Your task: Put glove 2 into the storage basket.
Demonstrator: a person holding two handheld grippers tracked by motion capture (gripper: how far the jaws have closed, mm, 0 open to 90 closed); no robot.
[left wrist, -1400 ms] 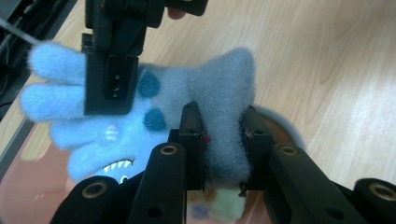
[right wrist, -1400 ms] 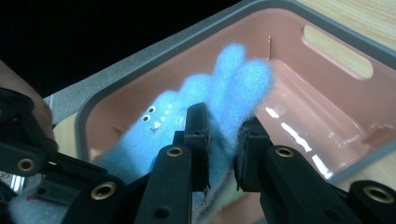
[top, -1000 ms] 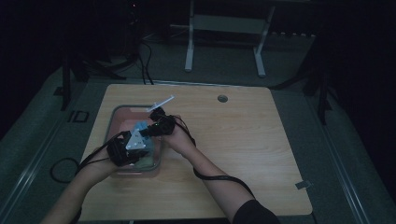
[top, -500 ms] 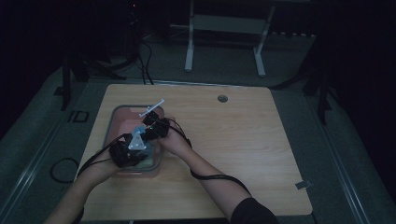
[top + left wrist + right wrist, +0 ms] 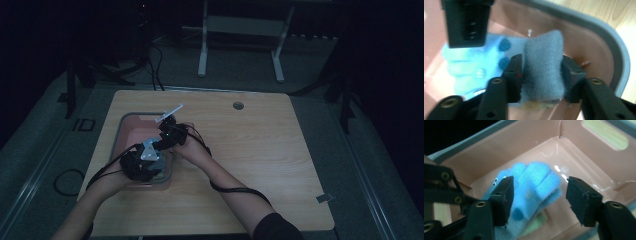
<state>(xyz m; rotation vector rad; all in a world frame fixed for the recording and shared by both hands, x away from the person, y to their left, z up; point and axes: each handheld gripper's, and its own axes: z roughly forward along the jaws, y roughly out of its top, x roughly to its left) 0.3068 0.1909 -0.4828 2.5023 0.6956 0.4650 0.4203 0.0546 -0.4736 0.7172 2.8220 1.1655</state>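
Gloves of fuzzy blue fabric (image 5: pixel 531 192) lie in a pink tub (image 5: pixel 131 131) with a grey rim, which sits on the wooden counter (image 5: pixel 270 165) toward its 9 o'clock side. In the left gripper view, the left claw (image 5: pixel 543 75) has a folded grey-blue part of the glove (image 5: pixel 544 67) between its pads, both pads touching the fabric, and its jaws have just been opening. In the right gripper view, the right claw (image 5: pixel 540 202) stands apart over the glove's fingers, the pad at 9 o'clock close against the fabric and the pad at 3 o'clock clear of it; its jaws have just been opening too. A pale green piece (image 5: pixel 536 222) shows under the glove at 6 o'clock. From the high view both claws meet over the tub, the left claw (image 5: pixel 150 159) at 7 o'clock of the right claw (image 5: pixel 167 131).
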